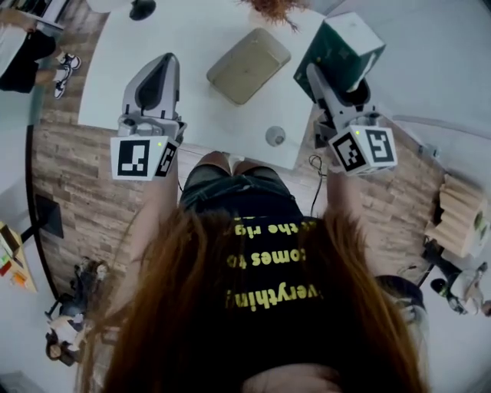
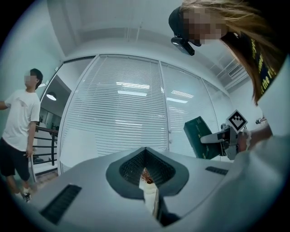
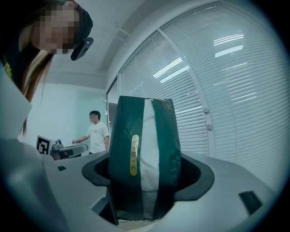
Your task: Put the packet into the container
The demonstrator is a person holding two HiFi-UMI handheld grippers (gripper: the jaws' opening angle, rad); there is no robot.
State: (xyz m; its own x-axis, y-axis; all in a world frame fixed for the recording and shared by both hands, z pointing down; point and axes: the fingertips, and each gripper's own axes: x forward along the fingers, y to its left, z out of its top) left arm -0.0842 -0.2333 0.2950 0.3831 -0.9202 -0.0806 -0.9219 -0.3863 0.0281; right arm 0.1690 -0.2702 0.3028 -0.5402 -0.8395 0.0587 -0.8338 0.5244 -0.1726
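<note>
My right gripper [image 1: 335,87] is shut on a dark green packet [image 1: 340,46] with a white stripe, and holds it up over the right end of the white table [image 1: 192,46]. In the right gripper view the packet [image 3: 142,158] stands upright between the jaws and fills the middle. The container [image 1: 248,65], a shallow olive rectangular tray, lies on the table left of the packet. My left gripper [image 1: 161,73] hovers over the table's left part, shut with nothing in it. The left gripper view shows the packet [image 2: 201,136] at the right.
A small round grey object [image 1: 275,136] sits near the table's front edge. A reddish plant [image 1: 268,8] and a dark object [image 1: 142,9] stand at the far edge. A person in a white shirt [image 2: 20,122] stands off to the side by window blinds.
</note>
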